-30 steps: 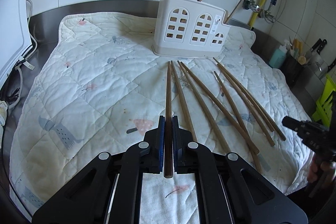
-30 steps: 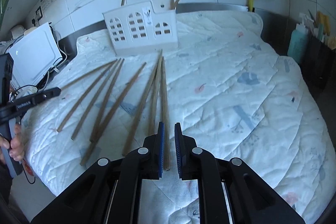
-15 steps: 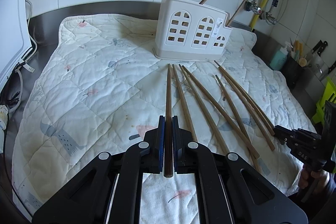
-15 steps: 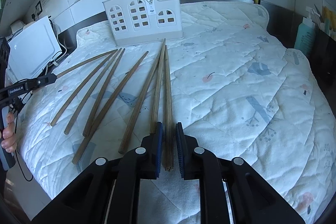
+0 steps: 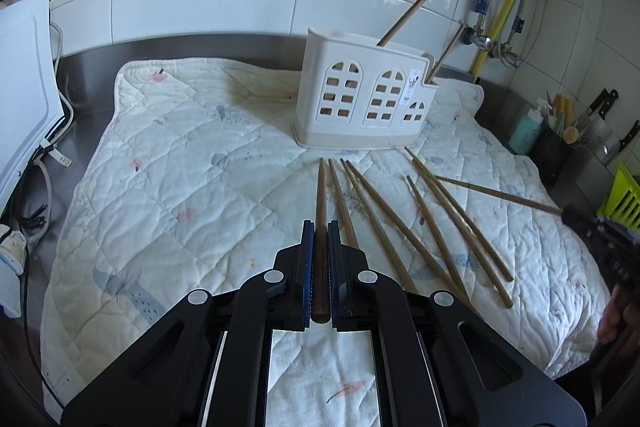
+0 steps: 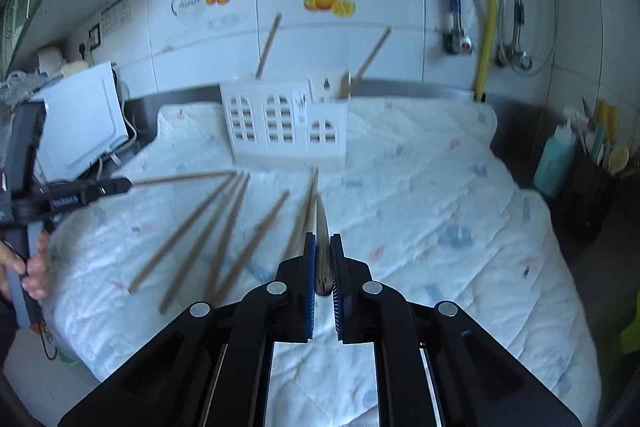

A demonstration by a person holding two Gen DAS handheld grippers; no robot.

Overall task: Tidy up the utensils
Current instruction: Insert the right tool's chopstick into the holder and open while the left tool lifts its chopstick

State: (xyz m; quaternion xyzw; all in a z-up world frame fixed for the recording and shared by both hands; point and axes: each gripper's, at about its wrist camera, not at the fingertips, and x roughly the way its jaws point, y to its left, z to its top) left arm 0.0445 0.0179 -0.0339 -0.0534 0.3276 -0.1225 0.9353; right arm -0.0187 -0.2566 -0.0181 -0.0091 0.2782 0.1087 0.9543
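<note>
The left gripper (image 5: 319, 239) clamps a dark chopstick (image 5: 320, 195) and the right gripper (image 6: 323, 247) clamps a pale chopstick (image 6: 321, 223), both pointing toward the far white holder (image 5: 366, 99). 2 chopsticks stand inside; the rest fan across the quilted mat (image 5: 180, 167).

Six brown chopsticks (image 5: 424, 223) lie fanned on the quilt at six o'clock of the white holder (image 5: 364, 99), which holds two upright.
</note>
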